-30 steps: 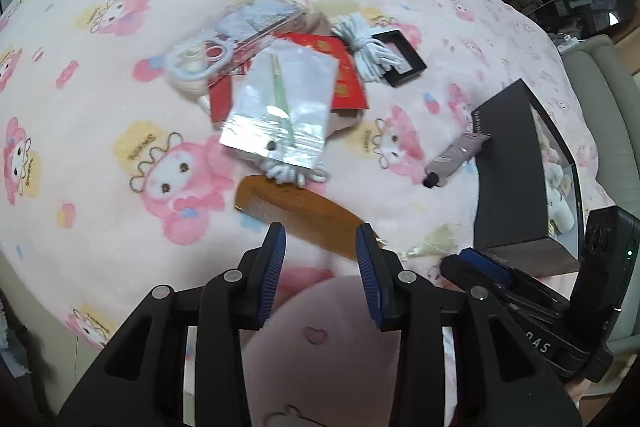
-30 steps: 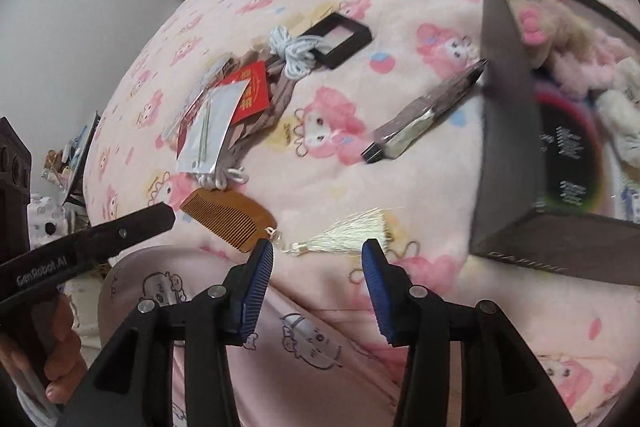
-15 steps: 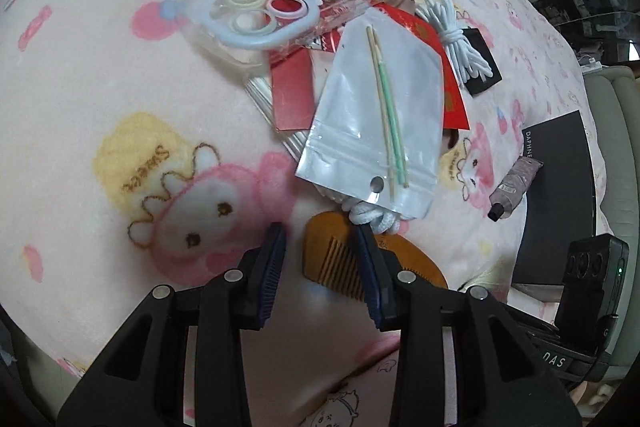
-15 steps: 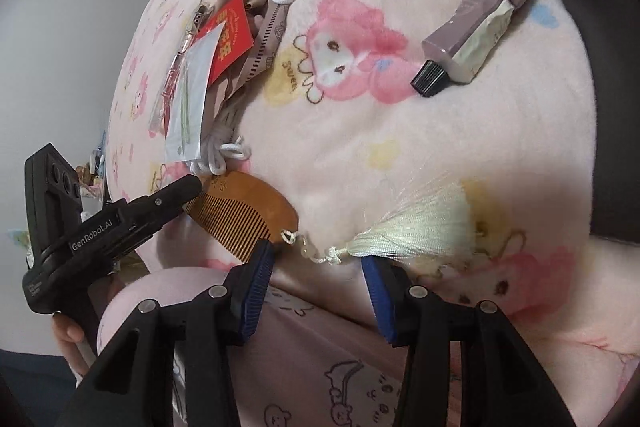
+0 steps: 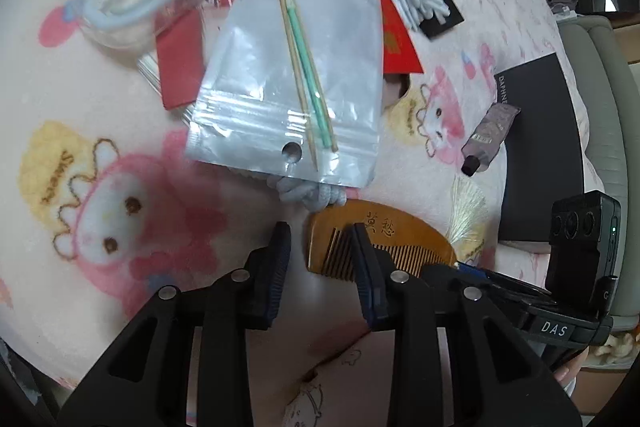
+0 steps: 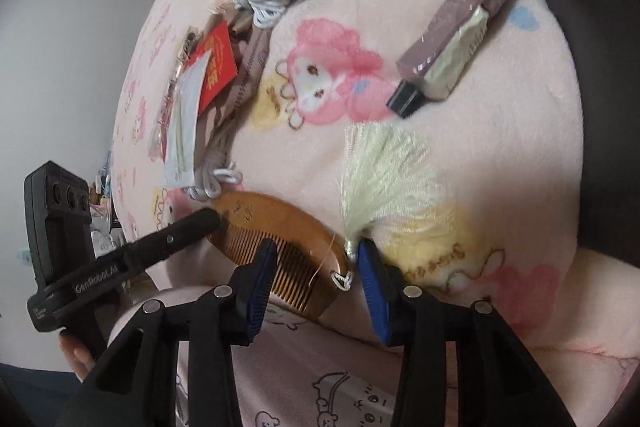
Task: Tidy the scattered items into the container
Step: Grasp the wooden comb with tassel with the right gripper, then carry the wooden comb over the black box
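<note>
Black left gripper [image 5: 320, 247], black right gripper [image 6: 316, 267], blue ribbed pads [image 6: 370, 281], silver screws, white lettering

Your 2 wrist views each look forward and steeply down along their own fingers, close above the blanket [image 5: 100, 99]. The left view faces the wooden comb [image 5: 384, 227] by its right finger [image 5: 366, 267]; the right view holds the same comb [image 6: 280, 239] between its fingers. Both share it.
</note>
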Demonstrator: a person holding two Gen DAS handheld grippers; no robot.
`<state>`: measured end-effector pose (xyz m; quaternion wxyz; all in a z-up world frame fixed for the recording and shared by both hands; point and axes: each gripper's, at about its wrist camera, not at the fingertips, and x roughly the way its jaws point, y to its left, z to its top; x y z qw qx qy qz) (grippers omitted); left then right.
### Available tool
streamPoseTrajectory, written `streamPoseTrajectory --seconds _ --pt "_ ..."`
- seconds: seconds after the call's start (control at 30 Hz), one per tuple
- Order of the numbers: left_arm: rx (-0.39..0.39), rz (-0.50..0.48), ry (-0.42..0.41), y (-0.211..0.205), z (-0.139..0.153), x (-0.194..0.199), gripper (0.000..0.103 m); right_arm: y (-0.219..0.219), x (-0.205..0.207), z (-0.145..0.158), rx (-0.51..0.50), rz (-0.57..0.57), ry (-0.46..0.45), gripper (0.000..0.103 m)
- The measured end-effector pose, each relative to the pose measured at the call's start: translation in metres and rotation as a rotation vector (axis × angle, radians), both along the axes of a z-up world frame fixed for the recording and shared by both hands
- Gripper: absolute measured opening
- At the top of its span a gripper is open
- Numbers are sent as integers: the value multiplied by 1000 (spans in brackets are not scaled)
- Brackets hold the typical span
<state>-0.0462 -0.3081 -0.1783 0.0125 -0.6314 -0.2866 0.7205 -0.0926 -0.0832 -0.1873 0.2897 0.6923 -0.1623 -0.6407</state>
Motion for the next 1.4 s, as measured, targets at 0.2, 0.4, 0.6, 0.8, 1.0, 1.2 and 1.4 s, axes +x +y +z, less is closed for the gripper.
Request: streamPoseTrajectory --seconds 0.2,0.4,0.6,0.8,1.0,1.2,1.4 --pt "-27 -58 39 17 18 -1 29 4 6 -4 -58 -38 -20 32" --pt "29 -63 129 31 50 5 29 14 15 48 -8 -36 214 30" --pt "81 -102 285 74 108 4 29 62 -2 119 -13 -69 381 30" --pt "111 -212 397 158 147 -31 29 141 -12 173 -6 -156 491 30" --pt "160 -292 396 246 144 -74 29 223 -32 193 91 -234 548 30" --pt "154 -325 338 298 119 -98 29 274 -49 182 150 -262 549 30" --pt "150 -366 217 335 79 -111 28 306 -58 138 197 -305 450 30"
